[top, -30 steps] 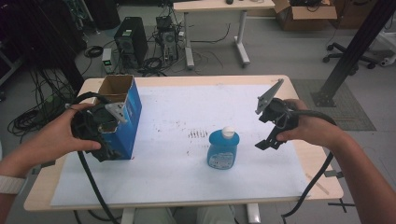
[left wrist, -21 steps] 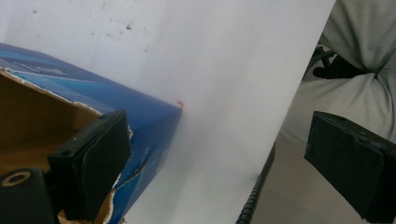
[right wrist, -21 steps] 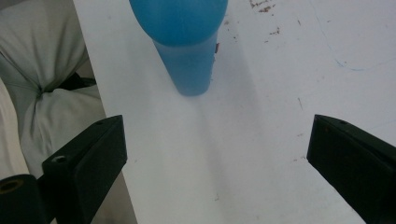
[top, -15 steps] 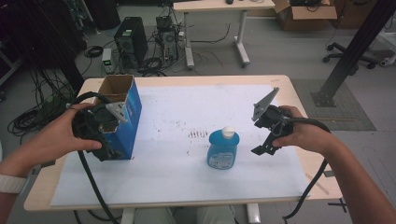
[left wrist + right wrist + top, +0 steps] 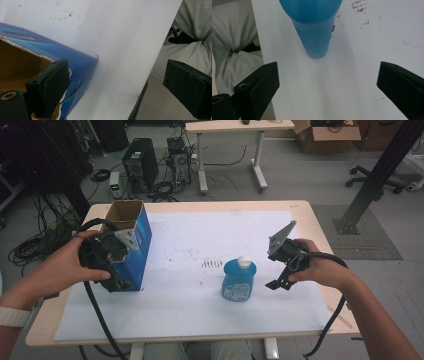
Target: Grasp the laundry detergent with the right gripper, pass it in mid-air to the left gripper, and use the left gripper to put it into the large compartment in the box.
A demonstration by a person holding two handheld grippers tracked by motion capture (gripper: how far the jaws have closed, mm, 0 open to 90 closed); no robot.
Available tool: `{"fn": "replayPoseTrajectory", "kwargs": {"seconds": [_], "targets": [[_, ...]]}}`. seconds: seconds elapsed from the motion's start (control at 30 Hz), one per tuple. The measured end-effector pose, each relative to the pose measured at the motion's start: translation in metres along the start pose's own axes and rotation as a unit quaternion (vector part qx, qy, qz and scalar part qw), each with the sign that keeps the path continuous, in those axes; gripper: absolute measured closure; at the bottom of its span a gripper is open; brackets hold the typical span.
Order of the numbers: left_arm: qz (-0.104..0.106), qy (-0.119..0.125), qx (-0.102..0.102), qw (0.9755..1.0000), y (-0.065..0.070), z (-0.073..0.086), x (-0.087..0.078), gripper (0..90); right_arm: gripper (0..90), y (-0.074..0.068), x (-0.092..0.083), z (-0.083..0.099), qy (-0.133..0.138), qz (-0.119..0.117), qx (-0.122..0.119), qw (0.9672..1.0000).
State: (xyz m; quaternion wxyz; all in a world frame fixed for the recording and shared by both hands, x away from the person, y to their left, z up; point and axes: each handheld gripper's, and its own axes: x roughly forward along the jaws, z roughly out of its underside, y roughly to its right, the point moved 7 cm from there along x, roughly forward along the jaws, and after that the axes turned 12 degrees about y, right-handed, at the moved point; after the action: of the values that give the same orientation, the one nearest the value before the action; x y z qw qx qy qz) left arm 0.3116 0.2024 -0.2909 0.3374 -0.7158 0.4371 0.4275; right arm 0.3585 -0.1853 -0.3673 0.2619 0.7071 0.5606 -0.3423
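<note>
The bench (image 5: 310,215) carries a white paper sheet (image 5: 200,315), an open-topped blue cardboard box (image 5: 141,235) at its left end, and a blue bottle with a white cap (image 5: 239,279) near the centre.

Left claw (image 5: 122,282): held in the person's left hand (image 5: 60,270), positioned against the near side of the box. In the left gripper view, the jaws stand wide apart. One jaw sits at the torn upper edge of the box (image 5: 50,62), over its brown interior; the other jaw hangs clear beyond the paper edge. Contact between jaw and box cannot be confirmed. Nothing is clamped.

Right claw (image 5: 279,282): held in the person's right hand (image 5: 320,270), just to the right of the bottle and apart from it. In the right gripper view, the jaws stand wide apart with the bottle (image 5: 314,27) ahead of them, centred between the jaw lines but beyond the tips. Nothing is held.

A black cable (image 5: 97,320) trails from the left claw over the near bench edge.
</note>
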Motion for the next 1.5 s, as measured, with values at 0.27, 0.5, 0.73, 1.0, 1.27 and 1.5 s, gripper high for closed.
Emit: {"fn": "replayPoseTrajectory", "kwargs": {"seconds": [0.27,0.5,0.73,1.0,1.27,1.5], "targets": [[0.002,0.000,-0.001,1.0000,0.000,-0.001,0.003,7.3,3.9,0.001,0.010,0.002,0.012,-0.009,-0.004,0.9999],[0.002,0.000,-0.003,1.0000,-0.001,0.000,0.004,7.3,3.8,0.002,0.014,0.002,0.020,-0.010,-0.009,0.9997],[0.004,0.001,-0.002,1.0000,-0.001,0.001,0.006,7.5,3.8,0.001,0.018,0.000,0.033,-0.016,-0.017,0.9992],[0.004,0.001,-0.003,1.0000,-0.001,0.001,0.008,7.5,3.9,0.000,0.030,0.006,0.040,-0.029,-0.009,0.9987],[0.006,0.000,-0.006,1.0000,0.000,0.003,0.011,7.5,3.7,0.000,0.037,0.007,0.051,-0.029,-0.012,0.9982],[0.007,0.000,-0.006,1.0000,0.000,0.004,0.011,7.6,3.5,-0.001,0.042,0.006,0.062,-0.040,-0.013,0.9972]]}}
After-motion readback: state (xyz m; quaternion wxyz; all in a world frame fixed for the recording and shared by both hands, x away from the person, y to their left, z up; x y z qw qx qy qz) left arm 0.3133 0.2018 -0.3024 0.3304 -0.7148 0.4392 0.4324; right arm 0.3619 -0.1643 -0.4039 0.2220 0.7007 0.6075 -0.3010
